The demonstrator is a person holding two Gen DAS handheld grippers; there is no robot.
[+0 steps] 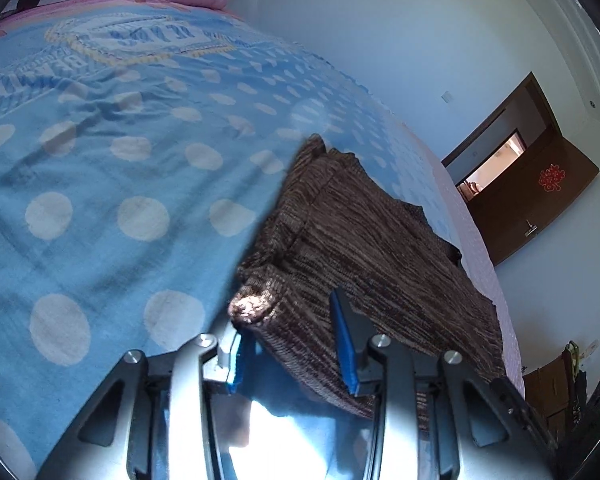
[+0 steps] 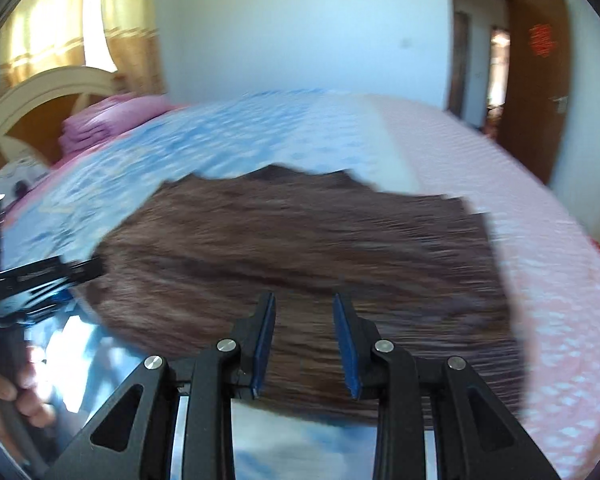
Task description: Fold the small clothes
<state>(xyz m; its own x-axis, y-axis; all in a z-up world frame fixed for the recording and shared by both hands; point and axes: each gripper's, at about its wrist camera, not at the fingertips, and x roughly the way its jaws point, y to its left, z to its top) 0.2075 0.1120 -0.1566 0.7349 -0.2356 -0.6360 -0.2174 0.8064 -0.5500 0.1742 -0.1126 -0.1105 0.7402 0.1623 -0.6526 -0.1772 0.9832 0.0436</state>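
Left wrist view: the brown striped knitted garment (image 1: 364,248) is seen on the blue dotted blanket (image 1: 100,208), its long axis running from frame bottom centre to the upper middle.
Left gripper (image 1: 296,344): parted, with a bunched garment corner lying between its pads; a grasp cannot be told.
Right wrist view: the garment (image 2: 300,248) is blurred and spread across the frame centre, lying widthwise.
Right gripper (image 2: 305,344): parted over the near hem, so both grippers are judged equally near.

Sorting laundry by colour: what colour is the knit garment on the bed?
Brown knit garment, streaked with lighter threads; sharpest in the left wrist view.
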